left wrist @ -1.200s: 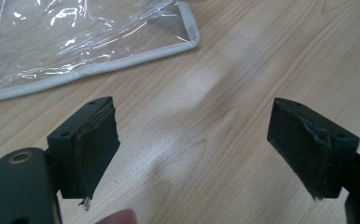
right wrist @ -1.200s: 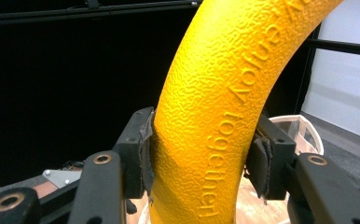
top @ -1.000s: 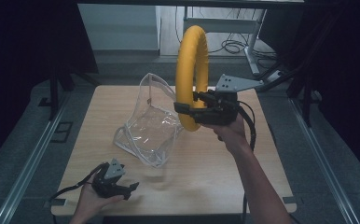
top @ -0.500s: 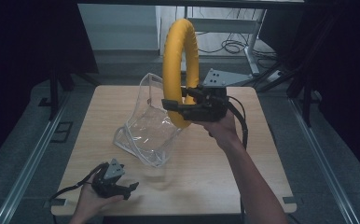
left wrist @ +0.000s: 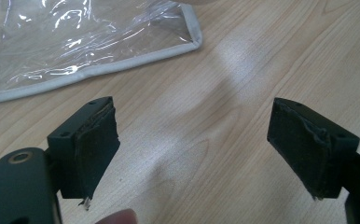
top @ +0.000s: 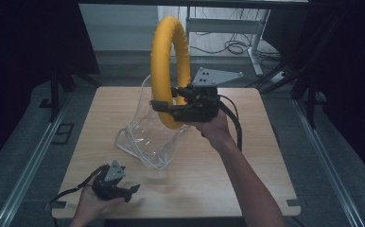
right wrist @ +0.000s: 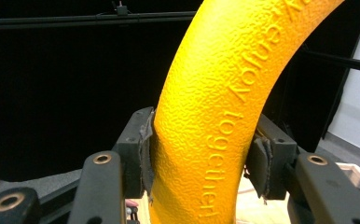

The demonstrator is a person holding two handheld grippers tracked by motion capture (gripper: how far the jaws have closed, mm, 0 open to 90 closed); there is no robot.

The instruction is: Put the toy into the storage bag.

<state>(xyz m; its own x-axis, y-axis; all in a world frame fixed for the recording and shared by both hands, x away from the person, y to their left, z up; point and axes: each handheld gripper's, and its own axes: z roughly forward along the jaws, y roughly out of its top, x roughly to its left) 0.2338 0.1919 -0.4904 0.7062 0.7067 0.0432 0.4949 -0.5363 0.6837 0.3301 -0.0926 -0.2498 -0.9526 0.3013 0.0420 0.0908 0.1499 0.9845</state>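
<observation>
Two grippers, one clear bag and one yellow ring make up the scene on a single wooden table [top: 261, 156].

At the left, near the table's front edge, the left gripper [top: 124, 191] lies low in a person's hand [top: 93, 205], with one black cable trailing off toward the left corner. In the left gripper view its two black padded jaws stand spread wide apart with nothing between them, only bare wood grain. One fingertip [left wrist: 117, 218] shows at the bottom edge of that view. Beyond the jaws lies a corner of the clear plastic bag [left wrist: 75, 37], trimmed with a pale grey edge; the gripper is near it but apart from it.

In the high view the clear plastic bag [top: 147, 137] stands near the middle of the table, its mouth held open upward, its base resting on the wood.

Just to the right and above the bag, the right gripper [top: 164, 106] is held up in the air by the person's right hand [top: 213, 127], one grey three-cornered plate on top. Its two jaws pinch the lower part of the yellow ring [top: 169, 71], which stands upright over the bag's open mouth, its bottom dipping to the bag's rim. In the right gripper view the yellow ring [right wrist: 225, 107] is squeezed between both pads, and raised lettering runs along its textured surface.
</observation>
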